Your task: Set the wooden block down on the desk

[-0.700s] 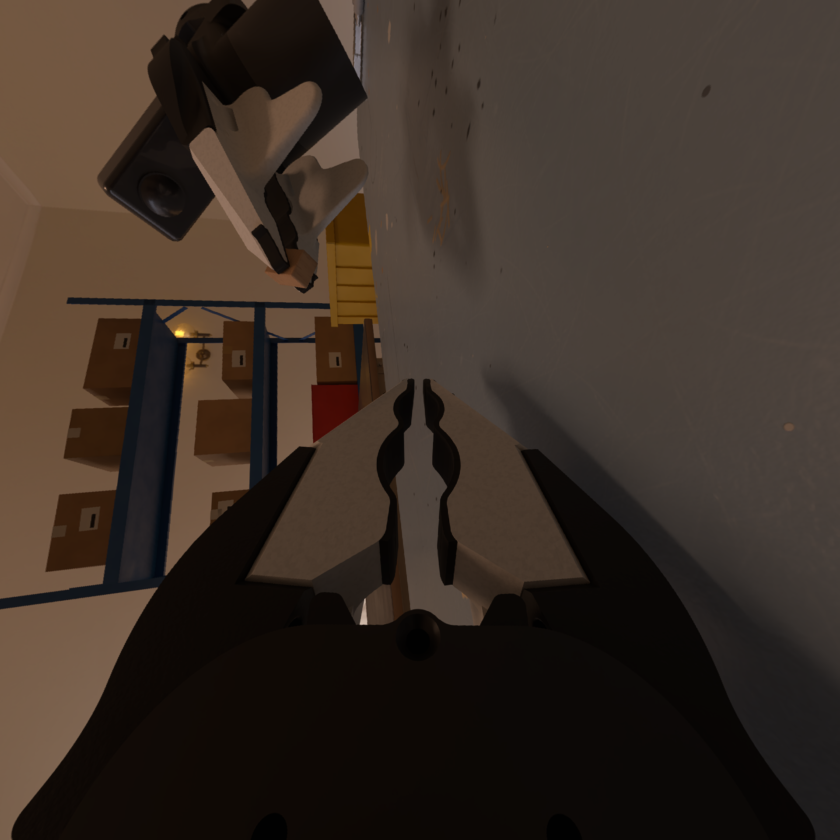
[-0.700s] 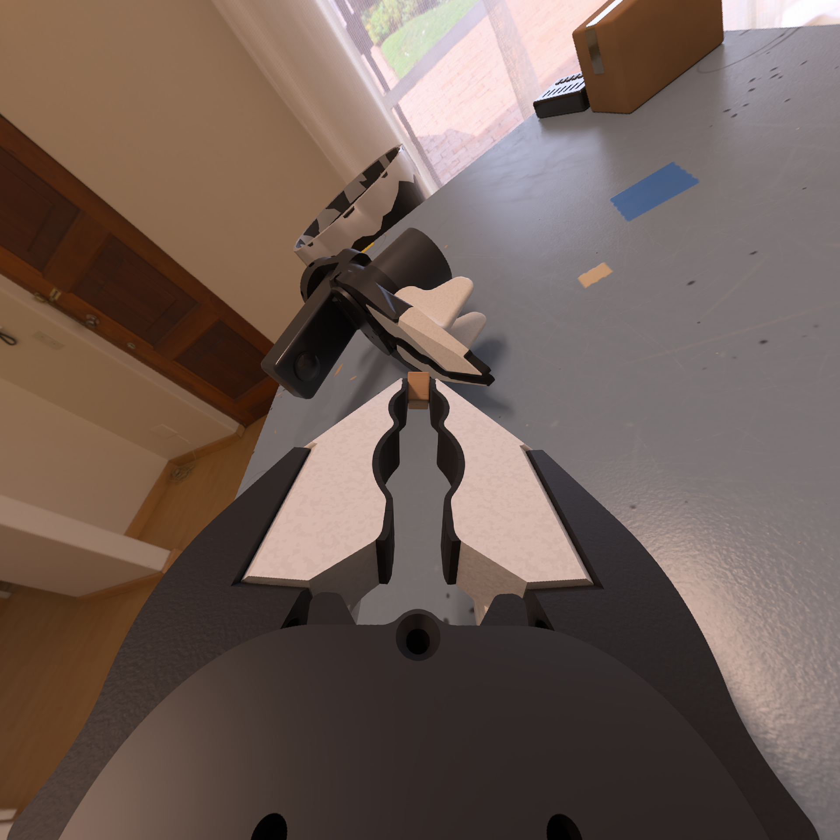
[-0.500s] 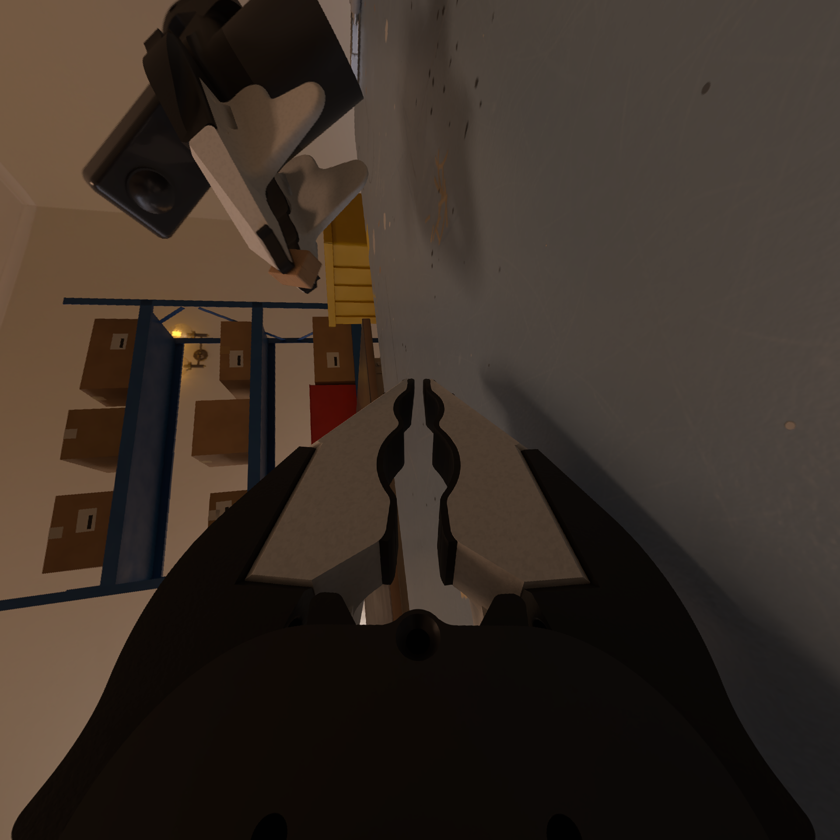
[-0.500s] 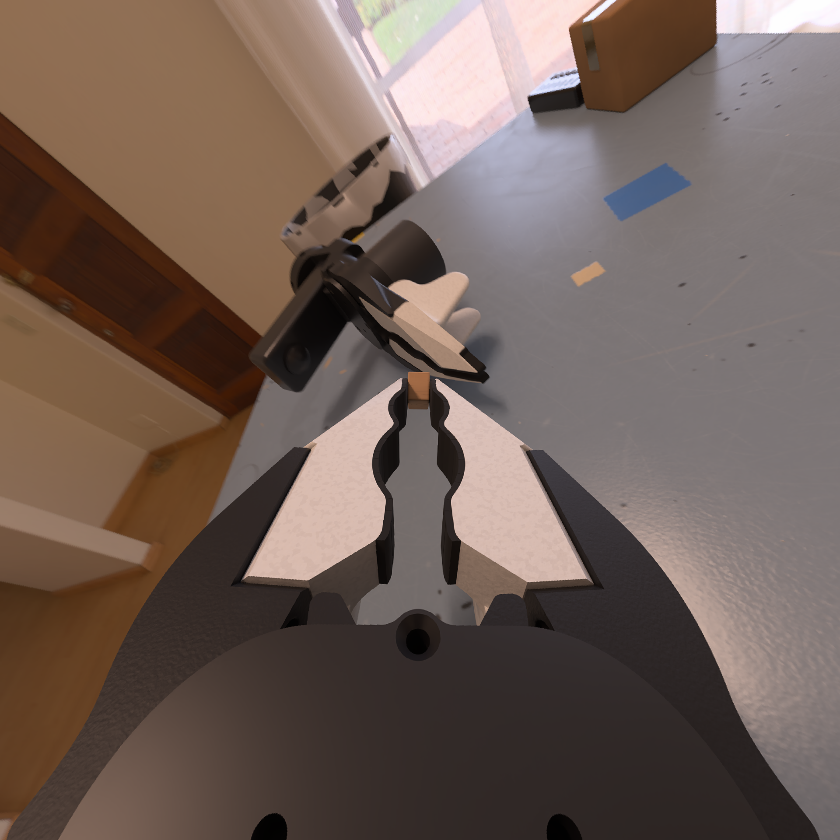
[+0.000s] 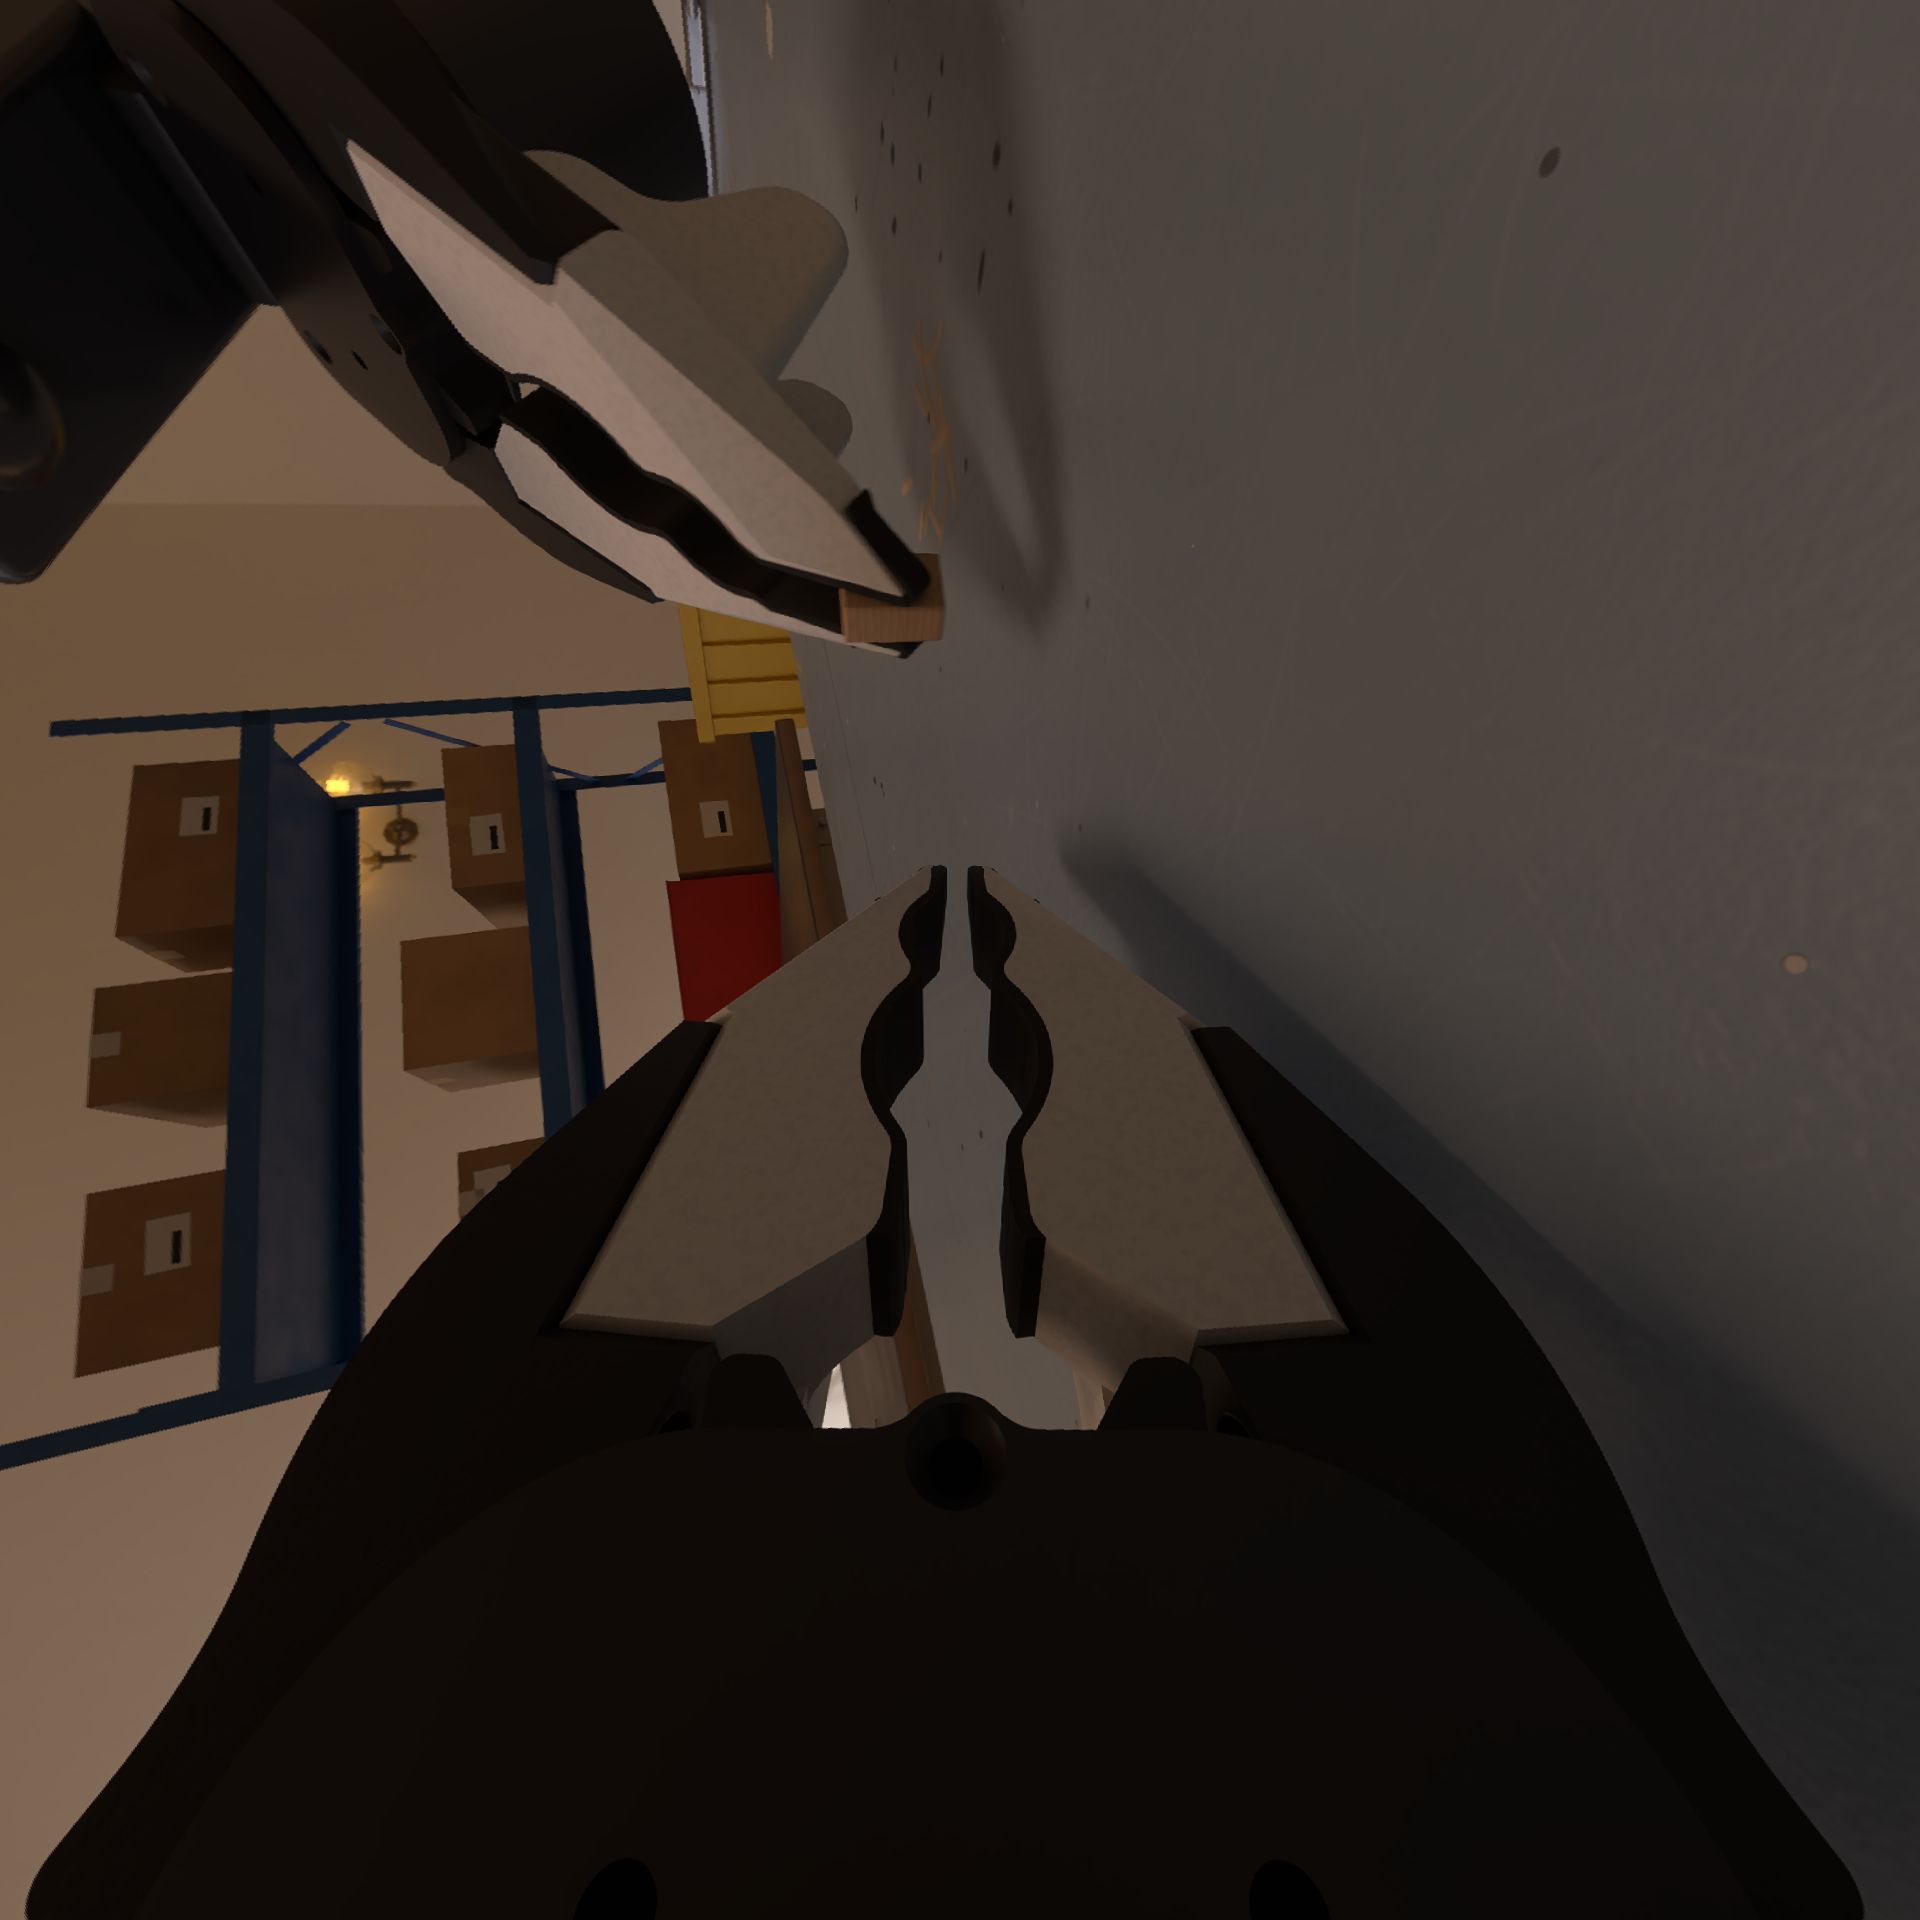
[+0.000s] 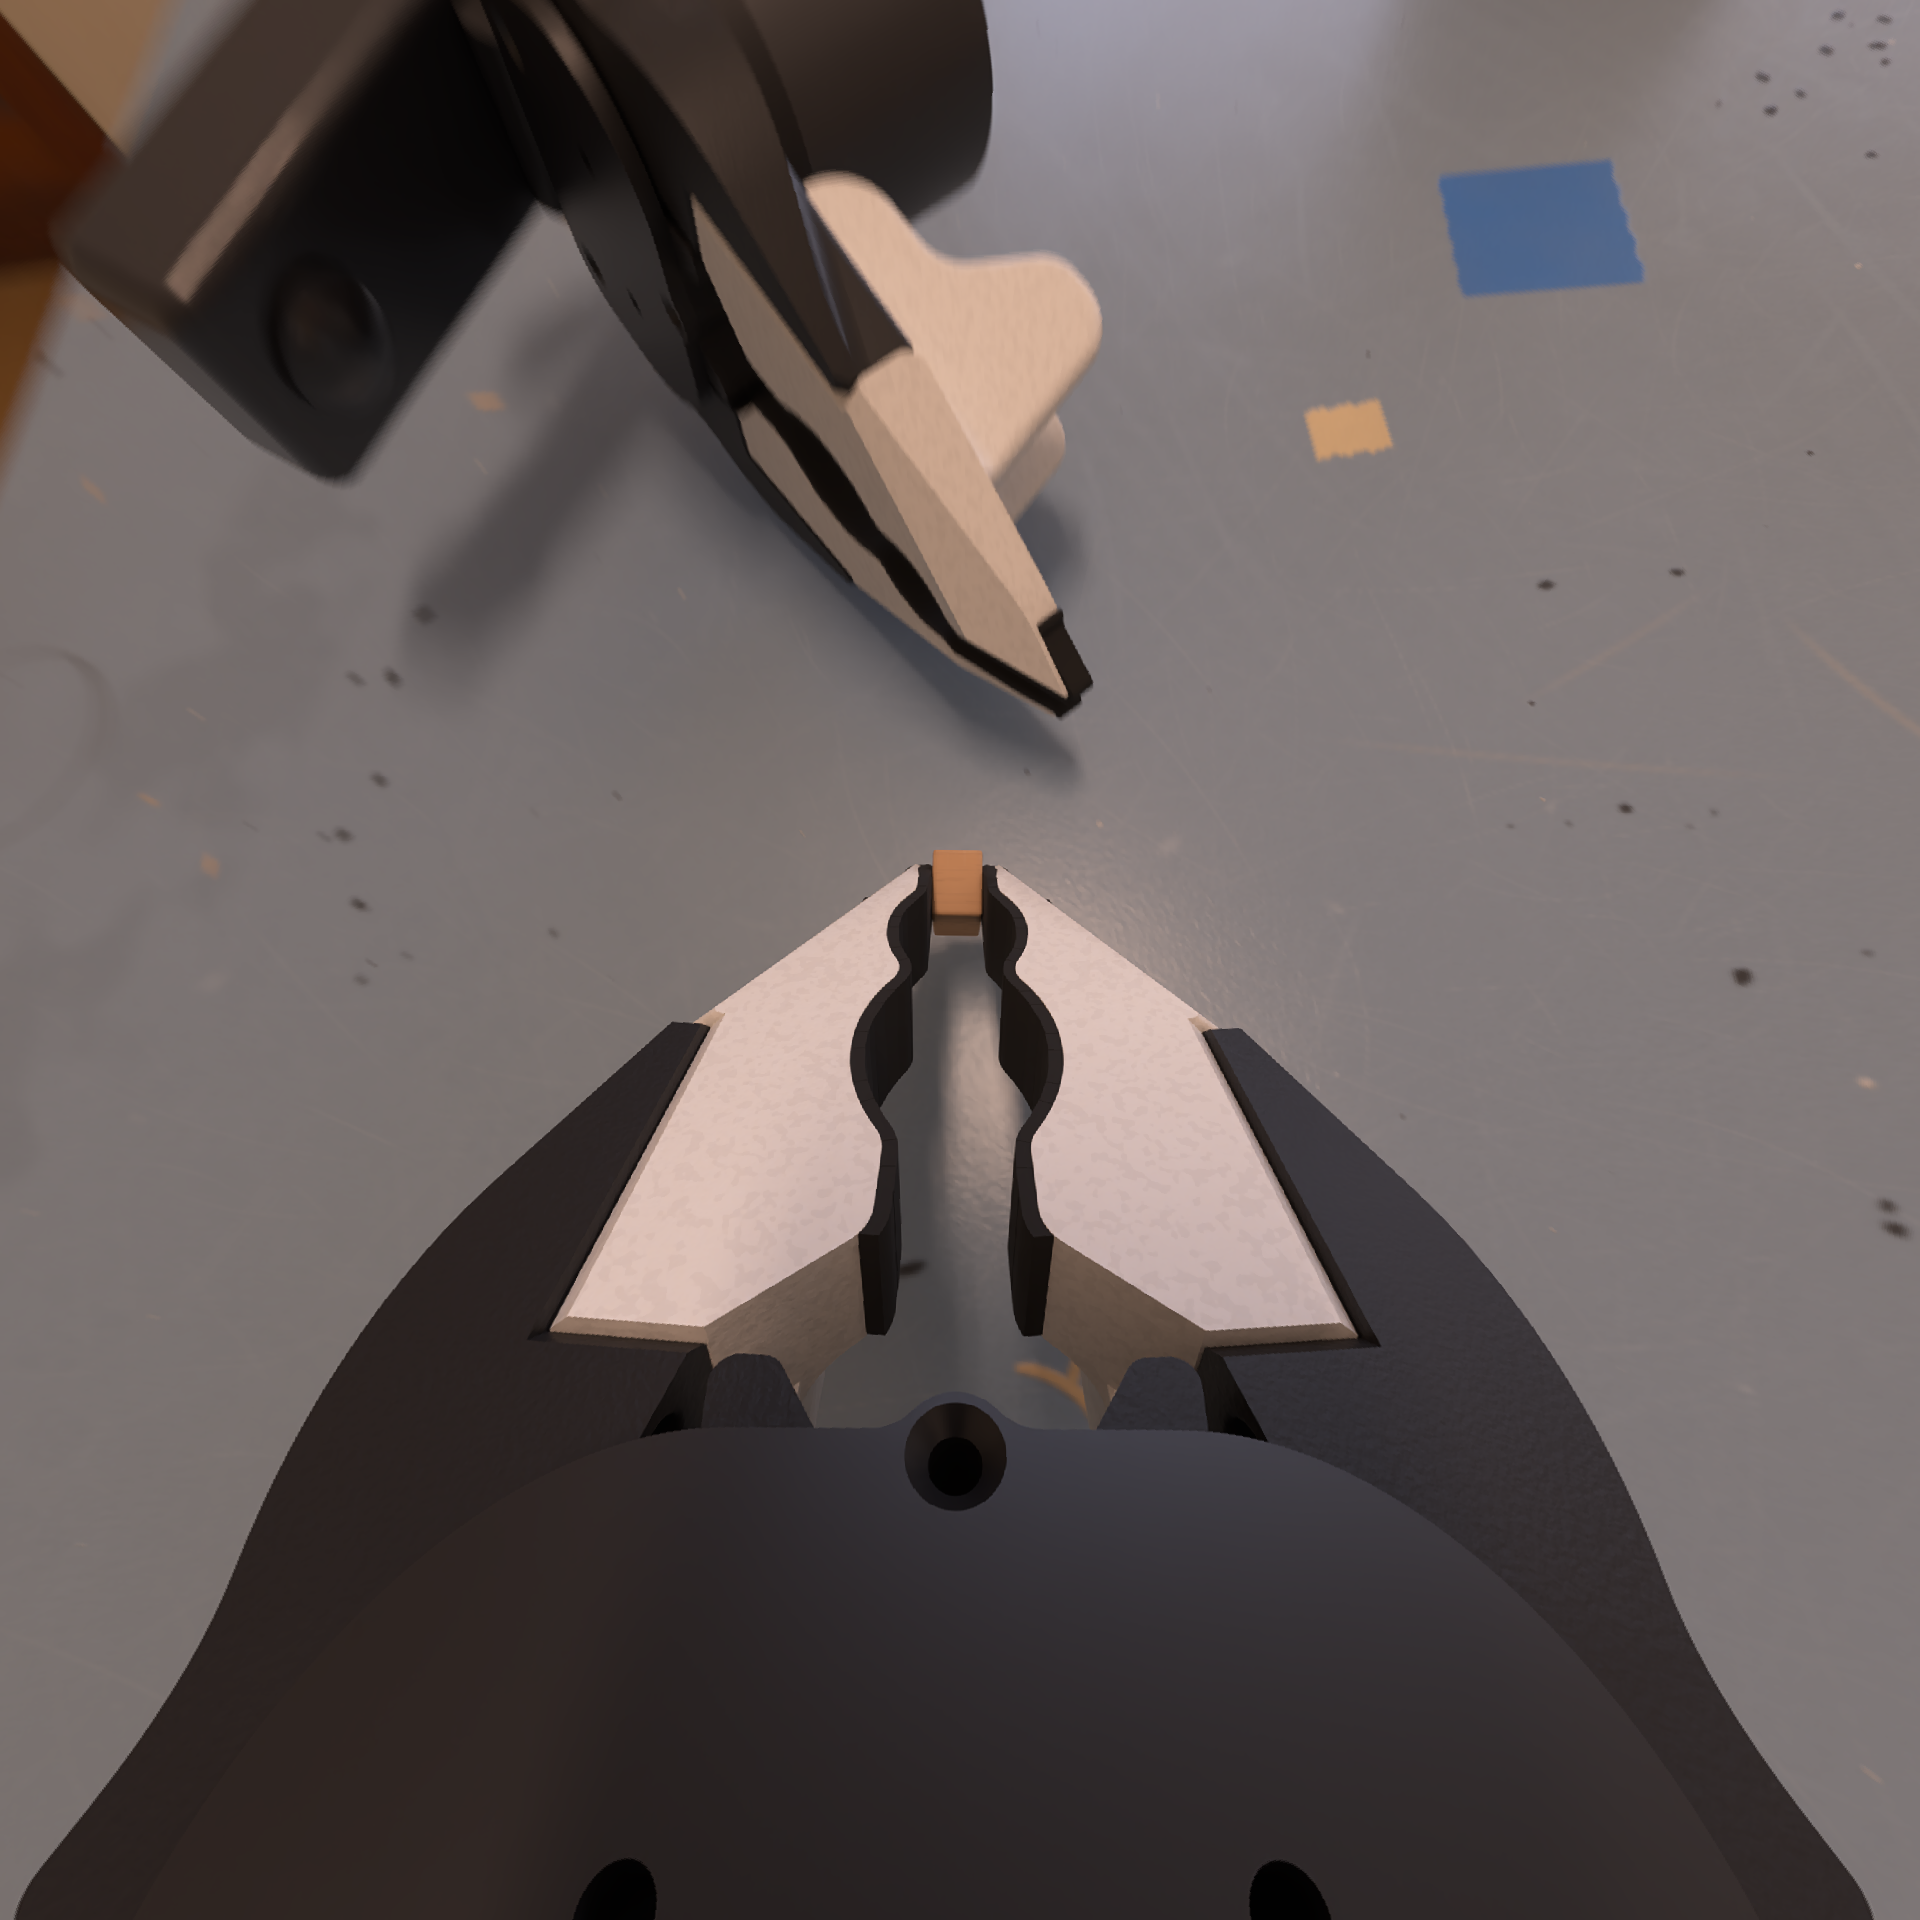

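Right gripper (image 6: 957, 878) clenched on the wooden block (image 6: 956, 896), which sits pinched between the very tips of its two fingers. In the left wrist view the same block (image 5: 894, 613) appears at the tips of the right gripper (image 5: 883, 608), with one face up against, or just short of, the desk (image 5: 1455, 623); actual contact cannot be confirmed. Left gripper (image 5: 957, 883) holds nothing, its fingertips nearly together with only a thin slit between them. In the right wrist view the left gripper (image 6: 1055, 675) hangs near the block, up and to the right of it, apart from it, its tips low over the desk (image 6: 1558, 935). Open, bare surface lies around the block on all sides in this view; a blue tape patch (image 6: 1538, 229) and a small tan tape patch (image 6: 1348, 429) lie well apart from it. The edge of the desk runs along the left of the left wrist view, beyond which stand a blue shelf rack (image 5: 291, 1039) loaded with cardboard boxes (image 5: 177, 862), a red box (image 5: 722, 940) and a yellow crate (image 5: 743, 670).

Materials: block of pale, smooth-faced wood, squared corners. Desk grey, matt, speckled with dark spots and fine scratches. Gripper fingers (image 6: 758, 1143) pale and grainy, wedge-shaped, lined with black wavy pads; bodies black and rounded.
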`<action>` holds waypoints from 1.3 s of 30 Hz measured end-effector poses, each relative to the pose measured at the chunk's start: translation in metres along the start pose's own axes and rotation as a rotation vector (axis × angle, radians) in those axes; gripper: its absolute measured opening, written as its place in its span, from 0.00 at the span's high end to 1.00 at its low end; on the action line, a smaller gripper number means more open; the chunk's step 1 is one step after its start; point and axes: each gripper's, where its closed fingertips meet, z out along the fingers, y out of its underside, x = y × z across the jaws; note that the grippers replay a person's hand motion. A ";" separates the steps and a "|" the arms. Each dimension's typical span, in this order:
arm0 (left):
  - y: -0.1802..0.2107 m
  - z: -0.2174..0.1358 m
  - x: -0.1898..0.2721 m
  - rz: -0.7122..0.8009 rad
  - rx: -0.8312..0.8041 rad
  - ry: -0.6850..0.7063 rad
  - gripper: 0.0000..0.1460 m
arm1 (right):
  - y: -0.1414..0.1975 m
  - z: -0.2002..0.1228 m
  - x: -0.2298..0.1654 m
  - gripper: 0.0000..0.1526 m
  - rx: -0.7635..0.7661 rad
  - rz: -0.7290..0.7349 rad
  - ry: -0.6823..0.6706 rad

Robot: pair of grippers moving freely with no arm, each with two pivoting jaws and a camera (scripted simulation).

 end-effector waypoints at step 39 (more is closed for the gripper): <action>-0.001 -0.001 -0.006 -0.024 0.001 -0.082 0.98 | 0.020 0.008 0.012 0.94 -0.201 -0.220 0.175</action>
